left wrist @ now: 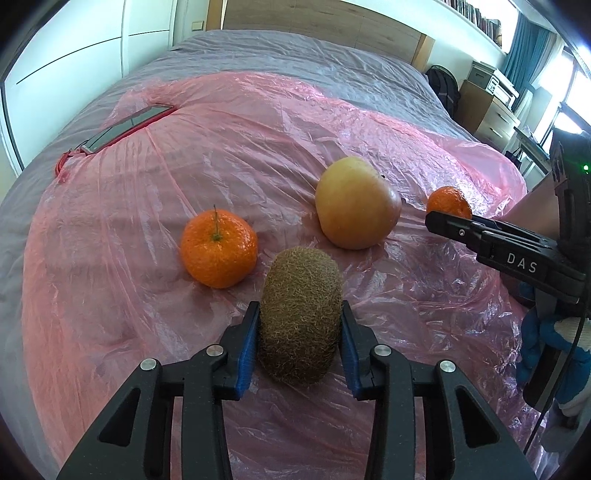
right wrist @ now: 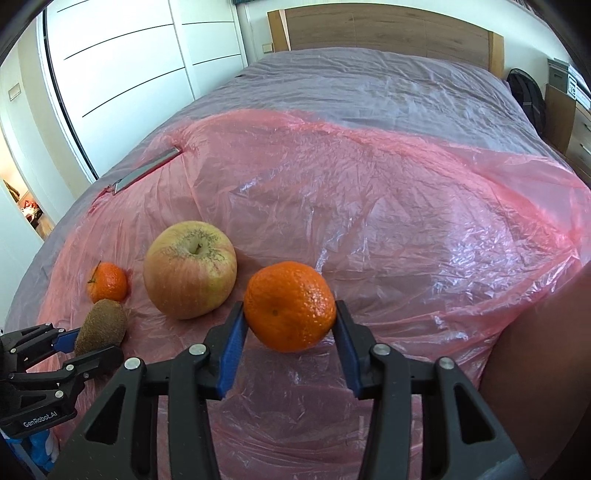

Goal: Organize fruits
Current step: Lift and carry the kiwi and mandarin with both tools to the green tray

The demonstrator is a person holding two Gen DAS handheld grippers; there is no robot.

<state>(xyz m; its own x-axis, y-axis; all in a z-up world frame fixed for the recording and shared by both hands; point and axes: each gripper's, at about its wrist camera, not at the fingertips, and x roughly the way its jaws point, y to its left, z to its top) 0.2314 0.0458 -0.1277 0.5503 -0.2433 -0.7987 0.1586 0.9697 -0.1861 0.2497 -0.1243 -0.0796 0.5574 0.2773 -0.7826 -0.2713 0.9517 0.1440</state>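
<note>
A brown kiwi [left wrist: 300, 317] lies on the pink plastic sheet [left wrist: 258, 129], and my left gripper [left wrist: 300, 306] is shut on it, blue pads pressed to both its sides. From the right wrist, the kiwi [right wrist: 101, 325] and left gripper [right wrist: 86, 349] sit at the lower left. My right gripper [right wrist: 289, 306] is shut on a stemless mandarin [right wrist: 290, 306]; in the left wrist view this mandarin [left wrist: 448, 201] shows behind a finger of the right gripper [left wrist: 447, 212]. A yellow-red apple [left wrist: 356, 203] [right wrist: 190, 269] and a mandarin with a stem [left wrist: 218, 249] [right wrist: 107, 282] rest loose between them.
The sheet covers a bed with a grey cover [right wrist: 369, 81] and wooden headboard [right wrist: 388, 29]. A flat dark object with a red edge [left wrist: 125, 125] lies at the sheet's far left. A backpack [left wrist: 443, 86] and drawers [left wrist: 491, 114] stand beside the bed. A person's forearm [right wrist: 535, 350] is at right.
</note>
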